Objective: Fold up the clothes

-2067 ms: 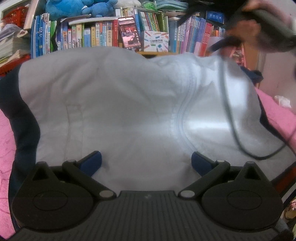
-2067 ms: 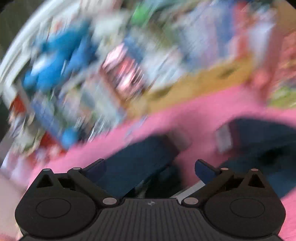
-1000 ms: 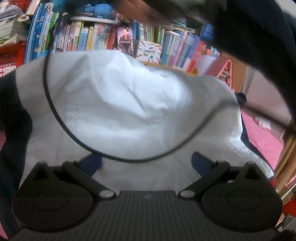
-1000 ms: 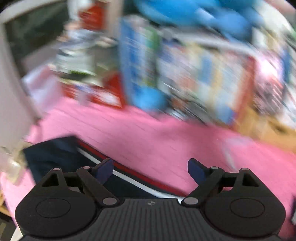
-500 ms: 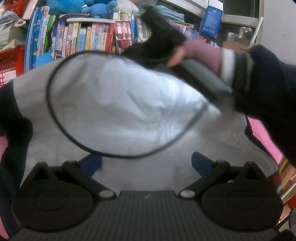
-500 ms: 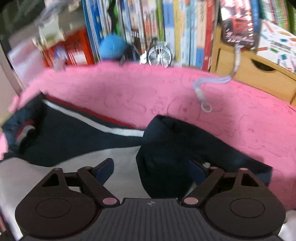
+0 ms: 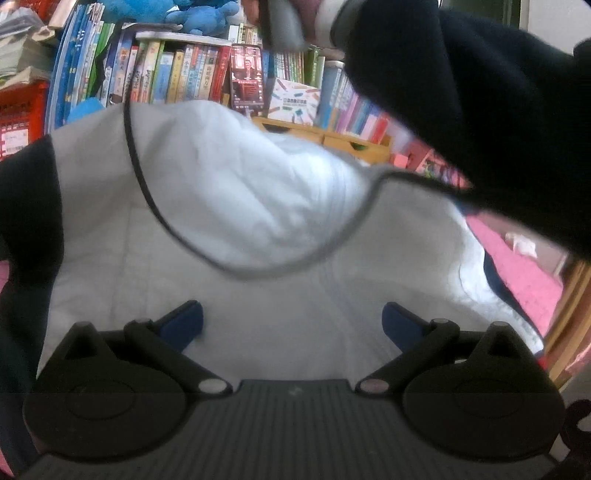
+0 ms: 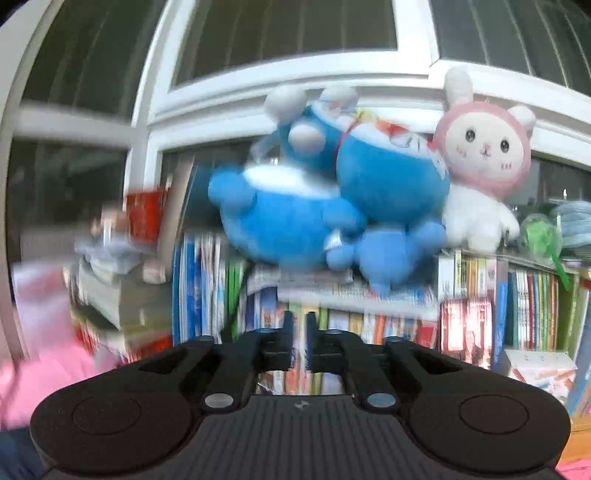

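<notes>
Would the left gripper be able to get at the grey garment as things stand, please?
Probably yes. The left gripper is open right over the grey garment, with cloth between its blue fingers. Only a thin black cable drapes across the cloth farther ahead.

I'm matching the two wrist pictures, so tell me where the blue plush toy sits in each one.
Left wrist view: the blue plush toy is at the top edge, left of centre, on top of the bookshelf, partly cut off.
Right wrist view: it fills the centre, blurred, beside a pink and white rabbit plush.
Shared landmark: the row of books under the toy.
</notes>
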{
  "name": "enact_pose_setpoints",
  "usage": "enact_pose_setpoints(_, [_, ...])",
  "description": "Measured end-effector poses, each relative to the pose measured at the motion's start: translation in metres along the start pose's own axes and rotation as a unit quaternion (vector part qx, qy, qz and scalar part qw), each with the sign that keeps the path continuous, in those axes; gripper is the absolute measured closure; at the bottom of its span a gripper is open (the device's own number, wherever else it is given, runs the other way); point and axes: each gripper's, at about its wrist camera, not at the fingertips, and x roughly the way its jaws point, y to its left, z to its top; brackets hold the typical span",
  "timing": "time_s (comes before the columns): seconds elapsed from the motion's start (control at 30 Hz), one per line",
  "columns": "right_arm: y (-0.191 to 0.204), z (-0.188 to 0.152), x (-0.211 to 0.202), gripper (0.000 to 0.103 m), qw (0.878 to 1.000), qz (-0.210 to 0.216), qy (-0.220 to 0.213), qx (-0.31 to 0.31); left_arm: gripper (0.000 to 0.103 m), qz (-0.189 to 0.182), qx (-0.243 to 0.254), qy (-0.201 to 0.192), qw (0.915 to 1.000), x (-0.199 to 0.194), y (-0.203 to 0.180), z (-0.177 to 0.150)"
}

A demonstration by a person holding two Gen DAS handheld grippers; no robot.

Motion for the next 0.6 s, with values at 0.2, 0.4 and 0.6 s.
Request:
enact_pose_setpoints(0.2, [-0.008,-0.063,0.011,0.052,0.967,-0.012,0.256,-0.007,0.0,0.001,0.002,-0.001,1.0,-0.003,0.001,0.0])
enact_pose_setpoints(0.4, [-0.033,-0.151,0.011,0.042,0.903,-0.053,0.407,0.125,0.0,0.002,0.005,0.0,1.0,-0.006,0.002,-0.001])
enact_pose_setpoints(0.6, [-0.009,-0.161,0.03,0.021,0.896,-0.089,0.424,0.097,0.0,0.002,0.006,0.0,1.0,-0.003,0.002,-0.001])
